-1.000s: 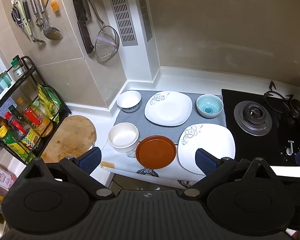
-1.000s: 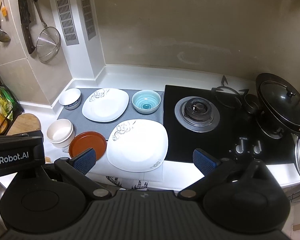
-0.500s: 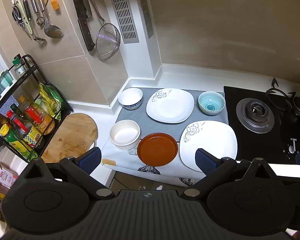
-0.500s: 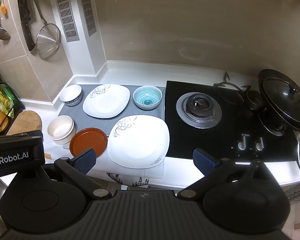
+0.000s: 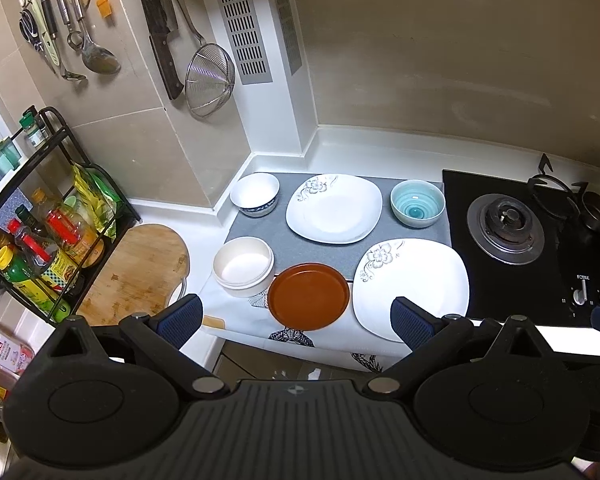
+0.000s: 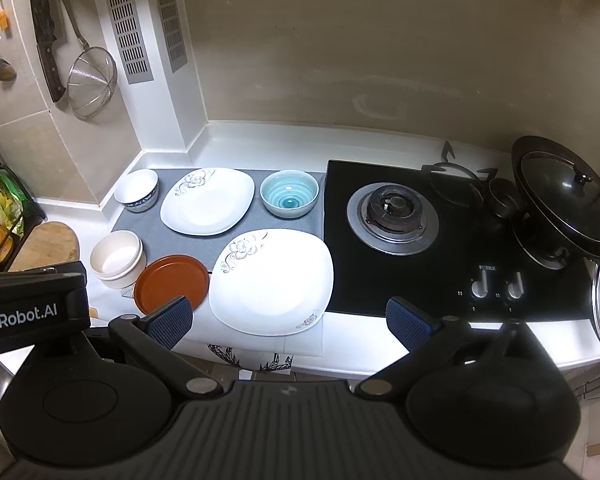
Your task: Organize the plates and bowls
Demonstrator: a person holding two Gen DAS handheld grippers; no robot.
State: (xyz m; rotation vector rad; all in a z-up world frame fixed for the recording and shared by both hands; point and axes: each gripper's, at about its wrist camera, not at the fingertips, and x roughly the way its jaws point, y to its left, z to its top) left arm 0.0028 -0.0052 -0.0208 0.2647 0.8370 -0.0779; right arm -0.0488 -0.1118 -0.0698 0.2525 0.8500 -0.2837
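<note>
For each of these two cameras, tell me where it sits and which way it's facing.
Left wrist: sits on the left claw, above the counter edge, looking down at the brown plate; open fingers show.
Right wrist: on the right claw, further right, facing the big white plate and stove; the left claw's body shows.
Both share the dishes.

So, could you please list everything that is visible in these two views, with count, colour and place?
Square plates: 2, white with grey flower print, one back, one front on the mat.
Round plate: 1, brown, front.
Bowls: 3; white-blue back left, teal back right, cream front left.
Mat: 1, grey.
Stove: 1, black, right.
Lidded wok: 1, dark, far right.
Cutting board: 1, wooden, left.
Strainer: 1, metal, wall.
Left gripper: open.
Right gripper: open.
</note>
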